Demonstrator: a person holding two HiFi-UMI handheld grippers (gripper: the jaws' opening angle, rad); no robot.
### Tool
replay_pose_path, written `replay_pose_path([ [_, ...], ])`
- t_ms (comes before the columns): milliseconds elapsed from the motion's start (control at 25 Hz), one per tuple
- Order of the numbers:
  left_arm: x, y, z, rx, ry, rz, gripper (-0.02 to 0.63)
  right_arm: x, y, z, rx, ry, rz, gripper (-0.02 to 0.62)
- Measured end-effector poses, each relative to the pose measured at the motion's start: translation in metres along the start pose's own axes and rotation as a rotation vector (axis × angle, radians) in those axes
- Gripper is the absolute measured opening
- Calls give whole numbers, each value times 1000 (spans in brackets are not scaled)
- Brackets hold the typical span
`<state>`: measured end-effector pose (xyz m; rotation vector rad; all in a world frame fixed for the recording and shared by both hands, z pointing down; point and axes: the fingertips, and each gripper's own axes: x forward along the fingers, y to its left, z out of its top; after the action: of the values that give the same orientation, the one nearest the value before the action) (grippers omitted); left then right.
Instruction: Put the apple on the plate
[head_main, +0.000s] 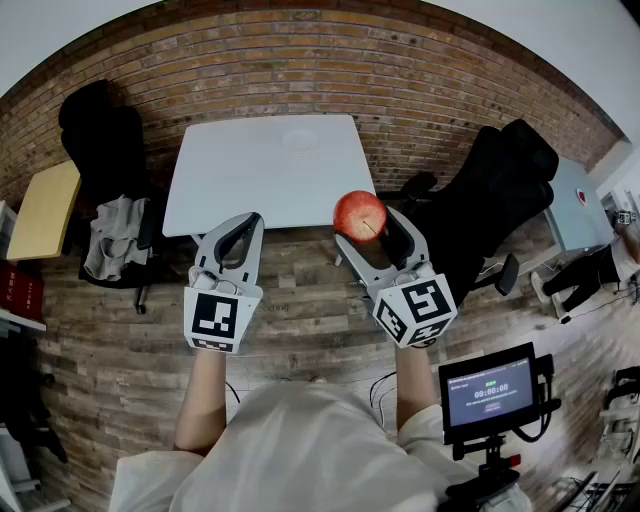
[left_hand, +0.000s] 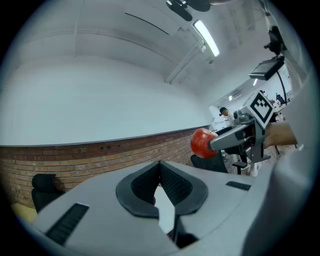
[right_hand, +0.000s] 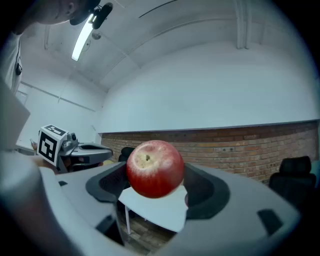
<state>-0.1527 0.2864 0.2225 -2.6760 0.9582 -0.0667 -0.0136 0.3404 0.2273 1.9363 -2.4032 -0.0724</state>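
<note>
Shut on nothing with the left gripper (head_main: 245, 225) at nine o'clock; pinching the red apple (head_main: 359, 215) aloft in the right gripper (head_main: 368, 228), with the plate (head_main: 300, 138) at eleven o'clock on the white table (head_main: 220, 190). Could slip those pads on a hasty swing and roll floorward.
</note>
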Motion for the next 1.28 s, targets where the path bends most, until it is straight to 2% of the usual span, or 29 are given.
replay_pose_path([
  [360, -1, -9, 1, -3, -7, -3, 5, -9, 0, 9, 80, -65, 43, 357],
  [600, -3, -23, -2, -12, 2, 7, 5, -21, -7, 0, 112, -58, 48, 357],
  [1000, 10, -61, -3, -19, 20, 30, 5, -45, -46, -16, 130, -43, 61, 357],
  [1280, 18, -63, -7, -19, 44, 41, 5, -42, -55, -26, 131, -21, 74, 357],
])
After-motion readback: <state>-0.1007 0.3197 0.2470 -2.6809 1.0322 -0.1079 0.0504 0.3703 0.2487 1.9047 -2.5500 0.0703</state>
